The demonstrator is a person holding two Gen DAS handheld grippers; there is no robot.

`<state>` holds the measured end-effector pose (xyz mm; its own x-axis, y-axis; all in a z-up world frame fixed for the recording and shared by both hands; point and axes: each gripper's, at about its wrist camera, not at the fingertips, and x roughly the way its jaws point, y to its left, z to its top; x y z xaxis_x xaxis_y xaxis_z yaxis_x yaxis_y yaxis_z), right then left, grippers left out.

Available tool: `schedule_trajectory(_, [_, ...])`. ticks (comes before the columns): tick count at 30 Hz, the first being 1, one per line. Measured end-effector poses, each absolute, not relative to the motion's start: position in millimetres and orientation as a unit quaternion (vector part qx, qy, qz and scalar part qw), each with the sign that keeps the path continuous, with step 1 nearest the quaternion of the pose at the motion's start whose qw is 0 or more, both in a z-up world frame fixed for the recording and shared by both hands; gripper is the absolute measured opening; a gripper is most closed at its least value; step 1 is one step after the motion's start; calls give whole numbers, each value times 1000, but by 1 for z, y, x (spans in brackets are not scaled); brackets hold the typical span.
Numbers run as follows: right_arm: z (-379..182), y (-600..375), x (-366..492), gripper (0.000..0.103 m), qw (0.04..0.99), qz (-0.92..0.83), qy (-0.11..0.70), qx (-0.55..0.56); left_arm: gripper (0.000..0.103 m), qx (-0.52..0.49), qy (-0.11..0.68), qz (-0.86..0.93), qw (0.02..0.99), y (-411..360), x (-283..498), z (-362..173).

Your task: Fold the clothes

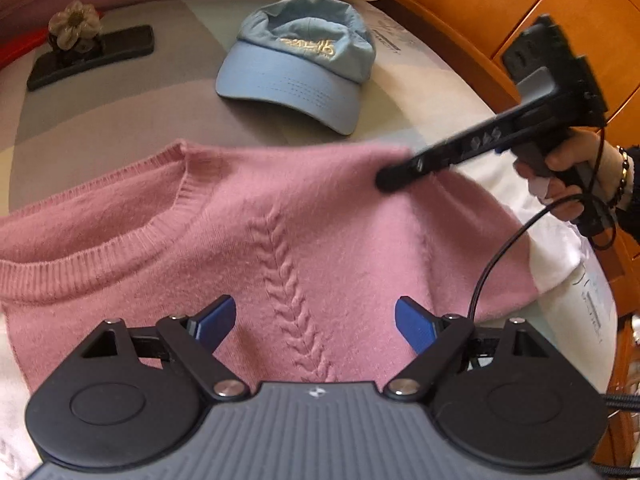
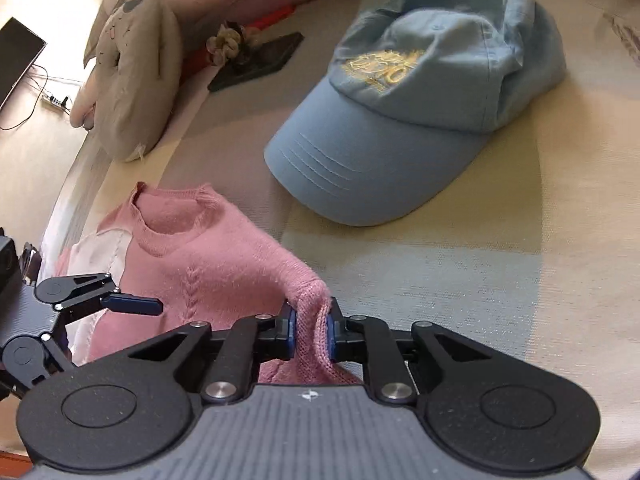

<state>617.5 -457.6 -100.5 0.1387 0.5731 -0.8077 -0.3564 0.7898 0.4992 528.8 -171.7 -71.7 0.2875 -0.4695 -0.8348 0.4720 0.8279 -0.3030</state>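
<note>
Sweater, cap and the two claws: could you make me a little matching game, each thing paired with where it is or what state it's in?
Things:
1. sweater
2. cap
3. left claw
4. right claw

States:
A. open, hanging over pink knit
B. lying beyond the sweater, brim toward the cameras
C. shut on a pinch of knit
D. pink, spread on the bed, one edge lifted

Pairs: 1-D, 2-B, 3-A, 4-C

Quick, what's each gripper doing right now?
Left gripper: open, holding nothing, over the pink sweater.
Right gripper: closed on a bunched edge of the pink sweater.
</note>
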Motion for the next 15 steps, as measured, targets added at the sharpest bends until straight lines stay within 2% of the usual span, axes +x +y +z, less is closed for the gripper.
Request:
schedule_trajectory(1, [-100,-460,618,27,753,303,577,95,86,5,518,-293,804,-172,528,-71])
schedule_trajectory(3, [-98,-465,620,30,761,289,573,98,86,10,513,-296,806,-170,527,-70])
schedule_trajectory(6, [-85,-486,612,40,787,249,552,118,86,19,506,-295,810,-168,527,-68])
schedule_trajectory(10, [-63,-515,579,44,836,150,519,98,86,17,500,-281,819,-169,530,-68])
schedule_trajectory(15, [-56,-547,518,45,850,58,513,106,86,34,491,-289,821,-179,522,-69])
